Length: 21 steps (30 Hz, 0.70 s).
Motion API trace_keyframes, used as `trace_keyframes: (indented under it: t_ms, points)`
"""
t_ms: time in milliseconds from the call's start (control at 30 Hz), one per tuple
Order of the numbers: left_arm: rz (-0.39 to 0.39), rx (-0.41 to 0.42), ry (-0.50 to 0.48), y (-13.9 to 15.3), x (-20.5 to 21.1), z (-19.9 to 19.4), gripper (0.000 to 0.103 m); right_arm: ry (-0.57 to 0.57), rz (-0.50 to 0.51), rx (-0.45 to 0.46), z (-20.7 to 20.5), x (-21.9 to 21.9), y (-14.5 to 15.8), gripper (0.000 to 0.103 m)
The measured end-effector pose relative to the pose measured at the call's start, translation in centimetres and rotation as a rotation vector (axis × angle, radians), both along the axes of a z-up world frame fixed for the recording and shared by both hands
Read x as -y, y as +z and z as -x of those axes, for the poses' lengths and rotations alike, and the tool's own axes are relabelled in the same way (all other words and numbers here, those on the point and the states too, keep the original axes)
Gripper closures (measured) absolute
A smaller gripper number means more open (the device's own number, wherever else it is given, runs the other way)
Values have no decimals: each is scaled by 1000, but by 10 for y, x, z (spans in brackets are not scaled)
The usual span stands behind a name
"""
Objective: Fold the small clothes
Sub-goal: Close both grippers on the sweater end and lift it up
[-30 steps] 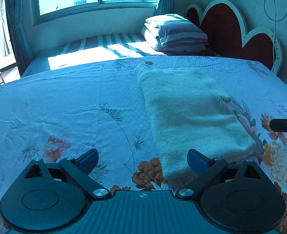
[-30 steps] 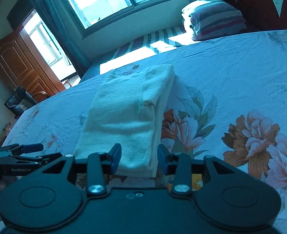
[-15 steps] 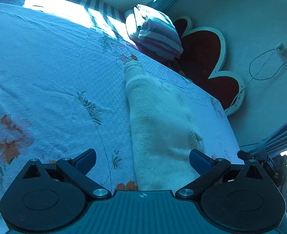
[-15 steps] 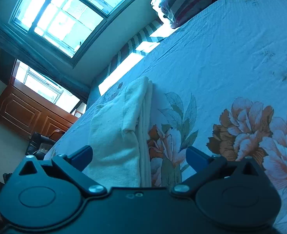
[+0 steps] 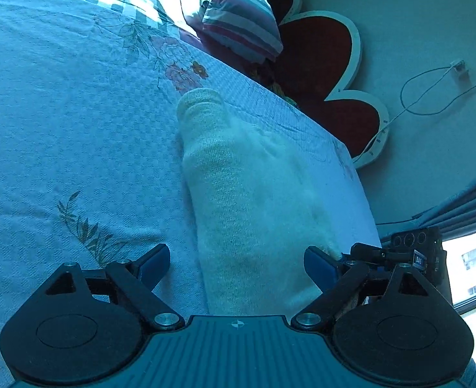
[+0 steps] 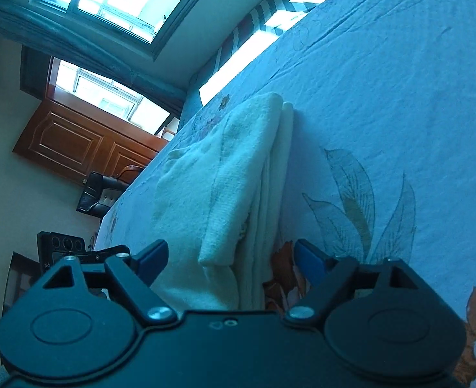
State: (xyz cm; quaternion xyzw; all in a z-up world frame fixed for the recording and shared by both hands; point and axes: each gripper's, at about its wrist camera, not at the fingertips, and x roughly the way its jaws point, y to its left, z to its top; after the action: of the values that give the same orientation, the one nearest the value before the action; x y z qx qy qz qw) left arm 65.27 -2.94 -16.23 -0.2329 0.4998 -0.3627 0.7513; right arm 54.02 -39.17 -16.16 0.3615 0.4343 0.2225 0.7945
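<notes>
The cream knitted garment [image 5: 254,200] is seen lying on the floral bedsheet [image 5: 60,129], already folded lengthwise into a long narrow strip of several layers; the stacked edges are visible along its right side in the right wrist view [image 6: 238,194]. Its far end points toward the striped pillow [image 5: 238,22] and the headboard [image 5: 328,74]. Judged from this, the side folds are done; a crosswise fold, near end to far end, appears to be left.

Left gripper [image 5: 236,263]: unclenched, jaws wide, and noted to have just been closing slightly. The strip's near left portion lies between the blue pads [image 5: 155,260], but no pad is seen pressing on cloth. Nothing is grasped.

Right gripper [image 6: 229,260]: also released, jaws wide after a recent opening and then a slight closing. The layered right edge of the strip's near end sits between the pads [image 6: 309,260]; no contact is evident.

Pose: both tools are angled downward over the near end of the strip, each rolled so that the room appears tilted. The right tool is glimpsed just right of the left one [image 5: 399,255]. Whether the fingertips touch the sheet cannot be told.
</notes>
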Motion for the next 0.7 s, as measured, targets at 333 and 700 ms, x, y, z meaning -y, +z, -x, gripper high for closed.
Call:
trace_keyframes:
  t_ms: [333, 700]
  points:
    - [124, -19, -84, -17, 12, -19, 33, 136, -24, 15, -11, -4, 5, 32]
    - [109, 17, -52, -26, 5, -13, 64, 178, -10, 53, -22, -6, 9, 57]
